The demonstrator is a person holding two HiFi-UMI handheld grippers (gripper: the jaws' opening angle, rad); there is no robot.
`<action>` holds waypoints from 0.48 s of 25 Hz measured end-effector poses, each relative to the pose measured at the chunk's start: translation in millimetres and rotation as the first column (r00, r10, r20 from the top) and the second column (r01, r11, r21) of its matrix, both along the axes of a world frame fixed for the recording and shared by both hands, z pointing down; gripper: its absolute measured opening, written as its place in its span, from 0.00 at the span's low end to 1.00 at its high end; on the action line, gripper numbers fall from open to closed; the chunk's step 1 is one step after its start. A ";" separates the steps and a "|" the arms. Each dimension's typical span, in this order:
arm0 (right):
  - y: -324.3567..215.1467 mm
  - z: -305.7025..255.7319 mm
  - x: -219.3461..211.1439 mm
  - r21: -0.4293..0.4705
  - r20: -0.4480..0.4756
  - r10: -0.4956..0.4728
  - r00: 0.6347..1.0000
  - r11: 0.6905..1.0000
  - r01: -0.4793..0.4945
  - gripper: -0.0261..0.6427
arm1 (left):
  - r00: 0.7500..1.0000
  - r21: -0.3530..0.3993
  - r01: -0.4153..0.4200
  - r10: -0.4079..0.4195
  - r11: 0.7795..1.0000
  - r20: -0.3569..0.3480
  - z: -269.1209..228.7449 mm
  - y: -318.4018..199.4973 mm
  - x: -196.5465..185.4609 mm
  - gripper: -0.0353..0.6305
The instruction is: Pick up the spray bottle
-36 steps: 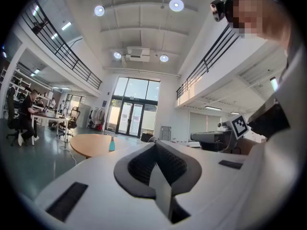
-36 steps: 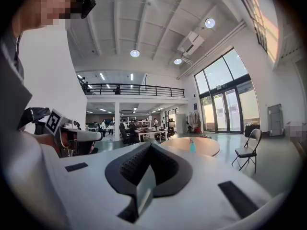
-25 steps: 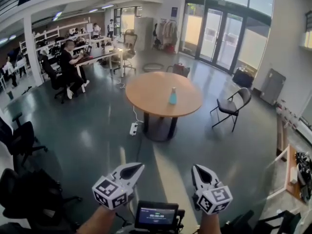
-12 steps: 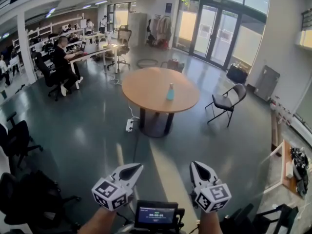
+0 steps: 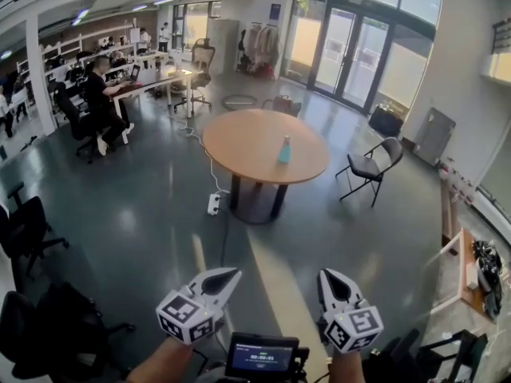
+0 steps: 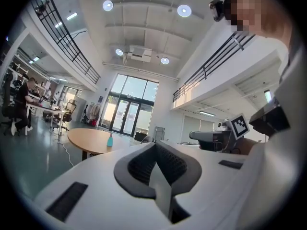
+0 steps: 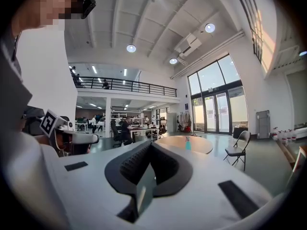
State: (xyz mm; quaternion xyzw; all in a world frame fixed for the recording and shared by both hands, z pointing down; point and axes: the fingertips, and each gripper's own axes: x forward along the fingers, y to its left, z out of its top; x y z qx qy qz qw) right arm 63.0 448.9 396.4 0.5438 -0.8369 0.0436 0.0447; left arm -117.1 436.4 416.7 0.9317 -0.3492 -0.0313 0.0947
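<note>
Both the left gripper (image 5: 231,274) and right gripper (image 5: 328,277), jaws together, hang far from the spray bottle (image 5: 284,150).

Open hall interior: a round wooden table (image 5: 239,142) is standing on a glossy grey floor (image 5: 144,210), with a black folding chair (image 5: 371,170) sitting near it. Daylight is entering through tall glass doors (image 5: 343,54), and people are working at desks (image 5: 156,82) at far left.
</note>
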 end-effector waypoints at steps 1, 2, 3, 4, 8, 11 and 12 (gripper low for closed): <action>0.1 0.7 -1.9 -0.001 -0.003 -0.001 1.000 1.000 0.001 0.05 | 1.000 -0.002 0.000 0.000 1.000 -0.002 0.8 -1.2 -2.0 0.06; -1.0 1.4 -2.9 -0.002 -0.002 -0.002 1.000 1.000 0.002 0.05 | 1.000 -0.006 0.003 -0.003 1.000 -0.004 1.8 -2.7 -3.6 0.06; -3.0 1.8 -3.5 -0.004 -0.001 -0.004 1.000 1.000 0.004 0.05 | 1.000 -0.011 0.005 -0.005 1.000 -0.005 2.7 -4.5 -4.6 0.06; -5.5 1.8 -4.1 -0.004 0.001 -0.008 1.000 1.000 0.008 0.05 | 1.000 -0.014 0.007 -0.007 1.000 -0.006 3.6 -6.4 -5.0 0.06; -20.0 2.8 -5.7 0.012 0.003 -0.043 0.999 0.999 0.043 0.05 | 1.000 -0.015 0.018 -0.018 1.000 -0.001 4.5 -18.7 -3.3 0.06; -36.4 3.5 4.7 0.009 0.020 -0.042 0.999 0.999 0.042 0.05 | 0.999 -0.005 0.034 -0.034 0.999 0.013 0.5 -30.0 4.6 0.06; -42.8 4.2 9.9 0.010 0.032 -0.039 0.999 0.999 0.039 0.05 | 0.999 0.000 0.038 -0.038 0.999 0.019 -1.5 -33.5 7.6 0.06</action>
